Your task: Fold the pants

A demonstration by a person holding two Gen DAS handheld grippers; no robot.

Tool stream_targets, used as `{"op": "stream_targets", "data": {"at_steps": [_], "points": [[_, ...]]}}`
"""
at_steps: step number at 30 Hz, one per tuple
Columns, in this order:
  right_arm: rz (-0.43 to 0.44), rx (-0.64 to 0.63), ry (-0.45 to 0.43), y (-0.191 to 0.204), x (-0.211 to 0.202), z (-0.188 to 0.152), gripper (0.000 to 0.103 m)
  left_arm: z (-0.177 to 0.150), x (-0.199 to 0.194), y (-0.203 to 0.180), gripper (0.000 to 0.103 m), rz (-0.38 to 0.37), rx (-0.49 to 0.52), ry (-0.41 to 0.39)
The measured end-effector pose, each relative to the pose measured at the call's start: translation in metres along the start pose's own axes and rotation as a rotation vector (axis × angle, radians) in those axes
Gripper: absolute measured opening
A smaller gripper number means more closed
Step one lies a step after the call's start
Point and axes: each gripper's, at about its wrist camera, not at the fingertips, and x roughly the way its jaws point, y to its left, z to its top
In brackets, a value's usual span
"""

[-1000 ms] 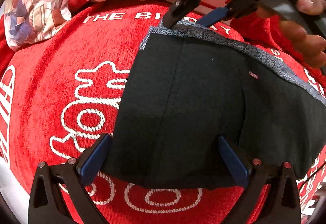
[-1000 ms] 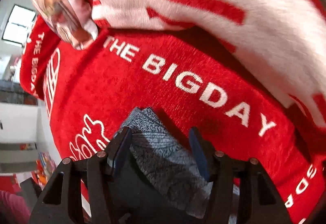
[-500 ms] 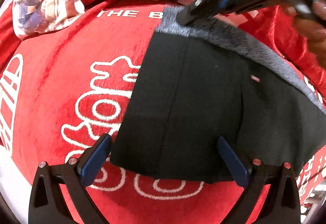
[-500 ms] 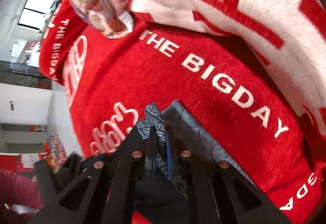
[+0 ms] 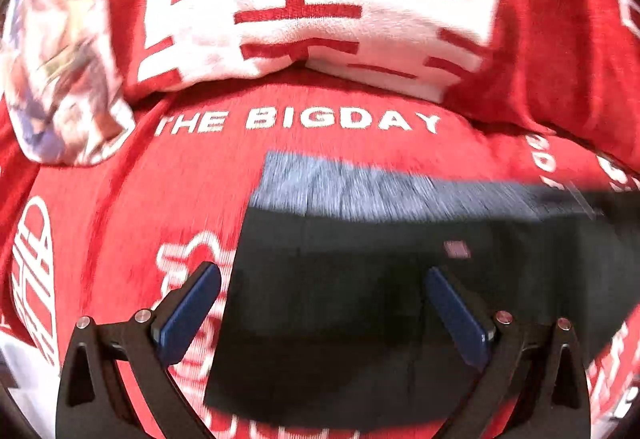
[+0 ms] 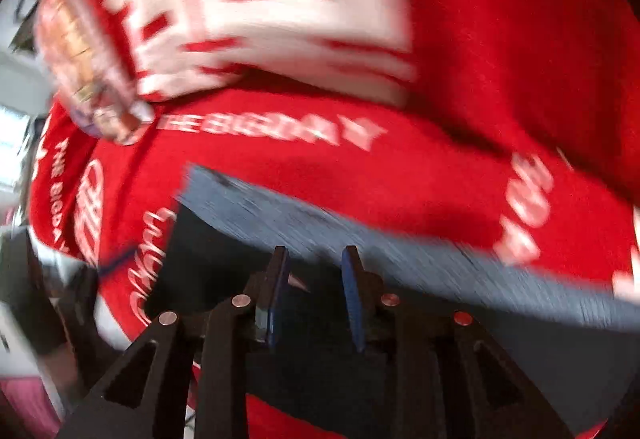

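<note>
The black pants (image 5: 360,299) with a grey waistband (image 5: 344,191) lie flat on the red blanket (image 5: 160,207). My left gripper (image 5: 322,275) is open, its blue pads apart above the pants' near edge, holding nothing. In the right wrist view the pants (image 6: 320,379) lie under my right gripper (image 6: 314,259), whose pads stand a little apart with a gap between them and nothing in it. The waistband (image 6: 280,215) runs just beyond its tips. Both views are motion-blurred.
A white and red folded blanket (image 5: 312,7) lies behind the pants. A printed cushion (image 5: 60,79) sits at the far left. White lettering "THE BIGDAY" (image 5: 300,119) runs across the red blanket. The blanket's left edge drops off to the room (image 6: 16,143).
My right gripper was shut on the waistband corner; it has let go, opened a little and pulled back toward the right. The pants now lie flat. My left gripper stays open.
</note>
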Motion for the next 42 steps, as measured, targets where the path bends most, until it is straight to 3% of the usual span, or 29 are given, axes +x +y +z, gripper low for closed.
{"op": "stream_targets", "data": {"at_steps": [2, 6, 10, 14, 19, 24, 26, 32, 33, 34, 38, 40, 42], "points": [[-0.046, 0.073, 0.025, -0.034, 0.002, -0.02, 0.03, 0.006, 0.025, 0.001, 0.103, 0.082, -0.014, 0.028], [-0.111, 0.262, 0.057, -0.108, -0.008, -0.075, 0.03, 0.005, 0.037, 0.013, 0.103, 0.035, -0.096, 0.096], [0.122, 0.455, -0.018, -0.148, -0.048, -0.141, 0.033, -0.006, 0.007, -0.007, 0.103, 0.069, 0.019, 0.077], [0.34, 0.617, -0.001, -0.152, -0.04, -0.199, 0.036, -0.027, 0.008, -0.029, 0.103, 0.085, 0.125, 0.102], [0.451, 0.705, -0.067, -0.15, -0.02, -0.207, 0.037, -0.03, 0.016, -0.021, 0.103, 0.036, 0.035, 0.128], [0.52, 0.788, -0.088, -0.158, -0.009, -0.211, 0.038, -0.029, 0.014, -0.029, 0.103, 0.066, 0.075, 0.114], [0.495, 0.809, -0.075, -0.16, -0.01, -0.216, 0.038, -0.028, 0.013, -0.03, 0.103, 0.06, 0.061, 0.122], [0.466, 0.859, -0.154, -0.178, -0.02, -0.214, 0.036, -0.03, 0.015, -0.028, 0.103, 0.06, 0.064, 0.113], [0.457, 0.867, -0.154, -0.181, -0.019, -0.21, 0.014, -0.03, 0.014, -0.028, 0.103, 0.058, 0.064, 0.113], [0.441, 0.866, -0.145, -0.182, -0.02, -0.207, 0.008, -0.029, 0.015, -0.027, 0.103, 0.056, 0.061, 0.115], [0.368, 0.788, -0.188, -0.173, -0.037, -0.21, 0.008, -0.031, 0.017, -0.024, 0.103, 0.049, 0.068, 0.106], [0.313, 0.788, -0.148, -0.174, -0.024, -0.222, 0.007, -0.034, 0.016, -0.024, 0.103, 0.047, 0.073, 0.101], [0.351, 0.815, -0.156, -0.179, -0.022, -0.228, 0.008, -0.032, 0.013, -0.023, 0.103, 0.058, 0.069, 0.116]]}}
